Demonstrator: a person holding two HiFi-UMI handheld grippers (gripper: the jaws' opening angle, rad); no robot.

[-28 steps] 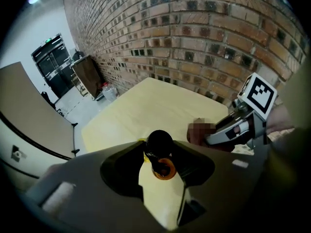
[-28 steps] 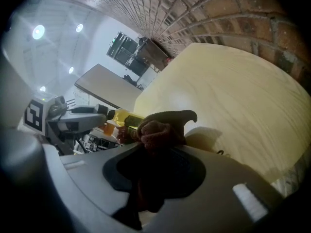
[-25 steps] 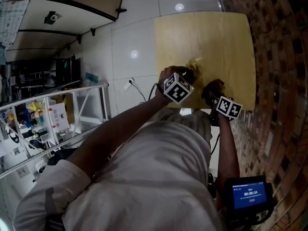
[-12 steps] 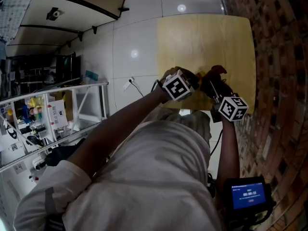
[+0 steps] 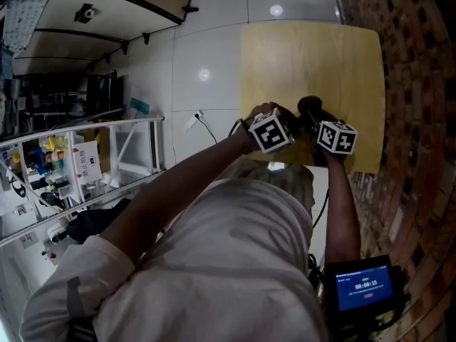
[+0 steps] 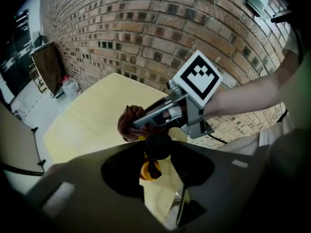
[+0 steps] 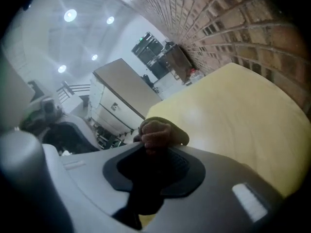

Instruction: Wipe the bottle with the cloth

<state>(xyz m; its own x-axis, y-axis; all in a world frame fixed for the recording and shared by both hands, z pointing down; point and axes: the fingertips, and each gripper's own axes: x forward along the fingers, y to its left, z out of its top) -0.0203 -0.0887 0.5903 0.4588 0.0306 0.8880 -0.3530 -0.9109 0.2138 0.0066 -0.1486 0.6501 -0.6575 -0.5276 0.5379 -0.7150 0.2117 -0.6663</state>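
— What did we enter nearest the head camera?

— Item 1: white shirt point(image 5: 214, 262), filling the lower frame. Item 2: small lit screen point(image 5: 365, 287), low on the right side.

— And at the hands?

— Item 3: left gripper point(image 6: 154, 155). Its jaws stood fairly wide yet were closed on the bottle point(image 6: 148, 170), with the yellow-orange body between them and the black cap point(image 6: 158, 146) at their tips. We placed the bottle over the near edge of the table point(image 5: 313, 55).
Item 4: right gripper point(image 7: 149, 154). Its jaws were pinched together on the cloth point(image 7: 154, 131). A dark brown wad stood out beyond the tips and, as far as we could tell, lay against the bottle's cap end. The two grippers sat just beside each other.

— Beneath them?

— Item 5: the table itself, with a pale wooden top.

— Farthest?

— Item 6: brick wall point(image 6: 146, 33), running along the table's far side. Item 7: white tiled floor point(image 5: 206, 55). Item 8: metal rack point(image 5: 135, 144) with small goods, well apart to the left.
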